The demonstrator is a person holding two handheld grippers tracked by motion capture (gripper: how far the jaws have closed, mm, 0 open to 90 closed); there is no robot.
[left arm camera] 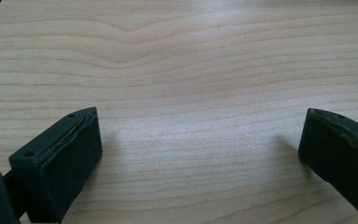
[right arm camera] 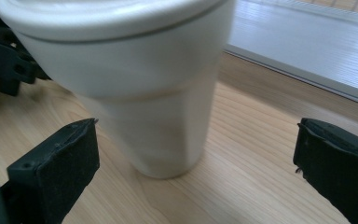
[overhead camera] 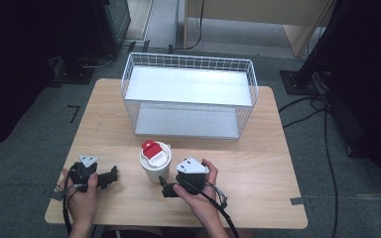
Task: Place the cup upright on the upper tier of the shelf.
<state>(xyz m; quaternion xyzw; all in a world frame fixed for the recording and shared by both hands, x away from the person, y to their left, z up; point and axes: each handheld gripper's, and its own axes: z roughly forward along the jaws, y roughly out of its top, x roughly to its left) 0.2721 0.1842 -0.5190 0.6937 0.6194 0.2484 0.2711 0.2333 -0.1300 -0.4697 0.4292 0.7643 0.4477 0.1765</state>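
A white cup (overhead camera: pixel 155 166) with a red-and-white lid stands upright near the front middle of the tabletop (overhead camera: pixel 258 148), in front of a white wire shelf (overhead camera: pixel 188 94). The right tool (right arm camera: pixel 196 172) sits just beside the cup, jaws spread wide and gripping nothing. Further left, the left tool (left arm camera: pixel 200 154) rests low over bare wood, likewise released.

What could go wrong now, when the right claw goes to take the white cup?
The cup is tall, narrower at its base, and stands off-centre between the open jaws of the right claw, nearer one jaw. That jaw may touch first and tip or push it. The wire shelf stands just behind, so a pushed cup might slide against it.
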